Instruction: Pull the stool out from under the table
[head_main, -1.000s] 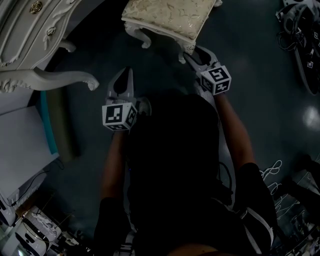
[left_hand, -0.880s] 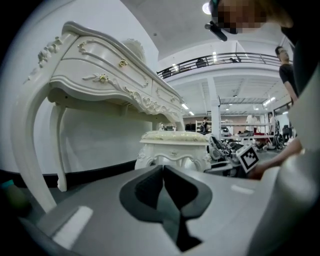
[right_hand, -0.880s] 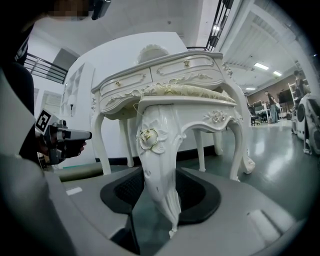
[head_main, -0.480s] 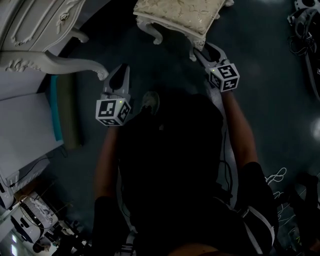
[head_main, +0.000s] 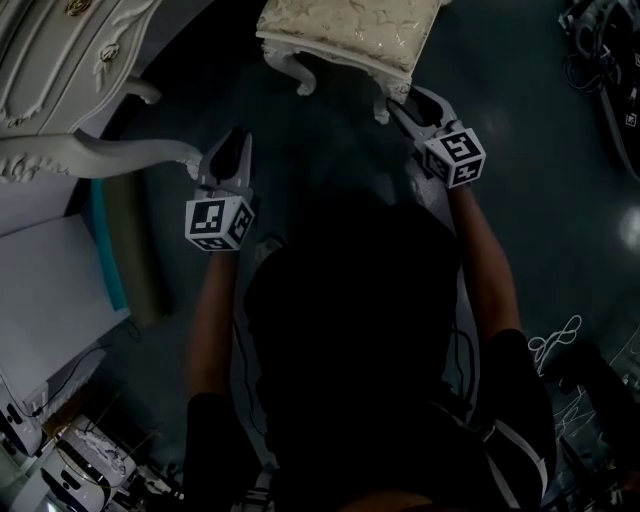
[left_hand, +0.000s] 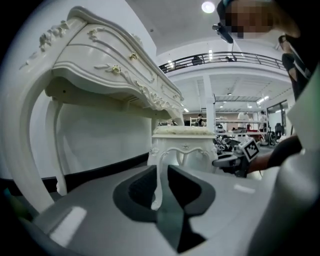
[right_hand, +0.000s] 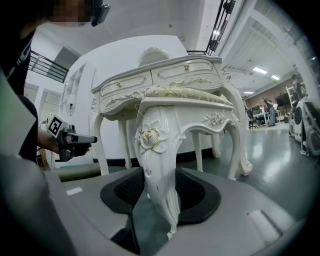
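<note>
The white carved stool (head_main: 345, 30) with a cream cushion stands at the top of the head view, beside the white dressing table (head_main: 60, 60). My right gripper (head_main: 397, 100) is shut on the stool's near right leg (right_hand: 157, 150), whose carved knee fills the space between the pads. My left gripper (head_main: 240, 137) hovers over the dark floor, left of the stool and close to the table's curved leg (head_main: 110, 155). Its jaws have just been opening and stand a narrow slit apart, with nothing between them. Through that slit (left_hand: 162, 170) the stool (left_hand: 182, 145) shows some way off.
A rolled olive and teal mat (head_main: 130, 240) lies along the wall at the left. Cables and gear (head_main: 600, 60) lie on the floor at the right, with a white cord (head_main: 555, 340) lower down. Small equipment (head_main: 60, 450) sits at the bottom left.
My left gripper has moved left and forward toward the table's leg, and its jaws have parted a little. The right gripper has stayed on the stool's leg.
</note>
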